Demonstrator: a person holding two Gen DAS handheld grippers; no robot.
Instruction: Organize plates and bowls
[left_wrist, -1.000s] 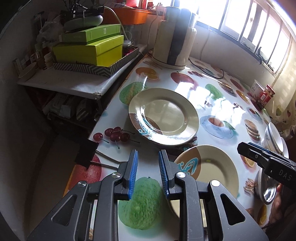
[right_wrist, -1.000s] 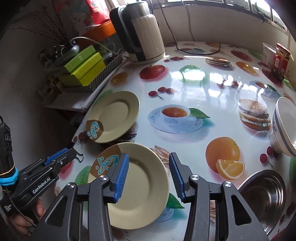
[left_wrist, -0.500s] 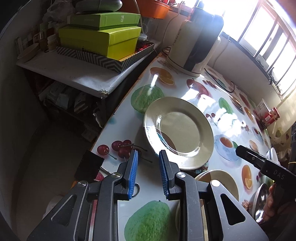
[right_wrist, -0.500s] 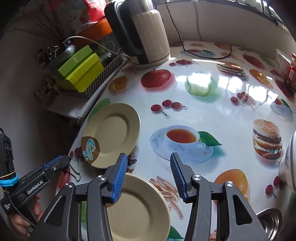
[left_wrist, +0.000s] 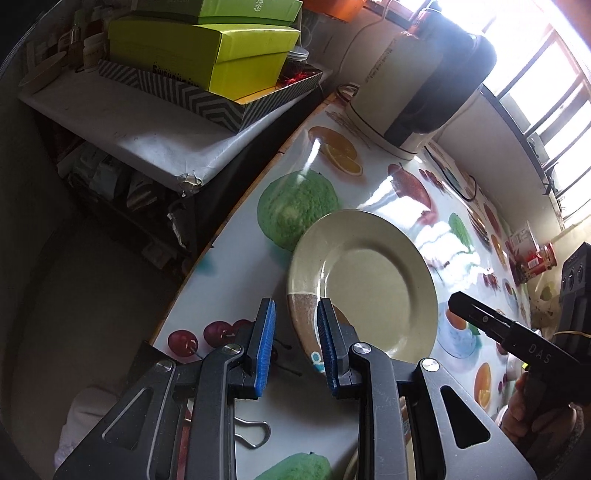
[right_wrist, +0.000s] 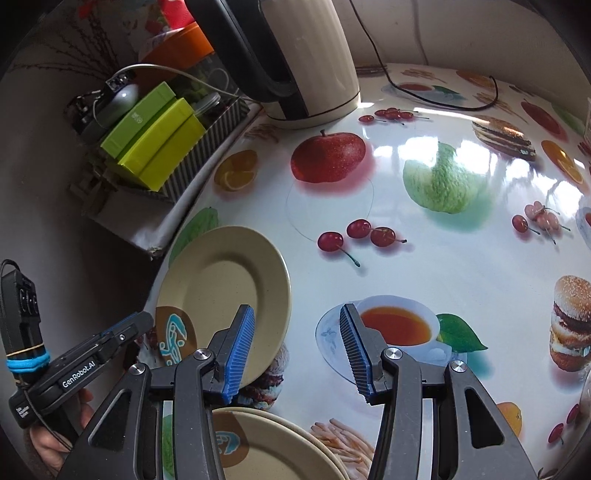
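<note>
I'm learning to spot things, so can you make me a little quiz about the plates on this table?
1. True or false: the left gripper is holding the far plate.
2. What stands behind the printed apple: A) kettle, B) pan, C) vase?
3. Fill in: a second plate lies ____ the right gripper.

Key: 1 false, its fingers are apart with nothing between them; 2 A; 3 below.

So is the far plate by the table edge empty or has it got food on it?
Empty: the plate shows only bare glaze and its printed motif.
</note>
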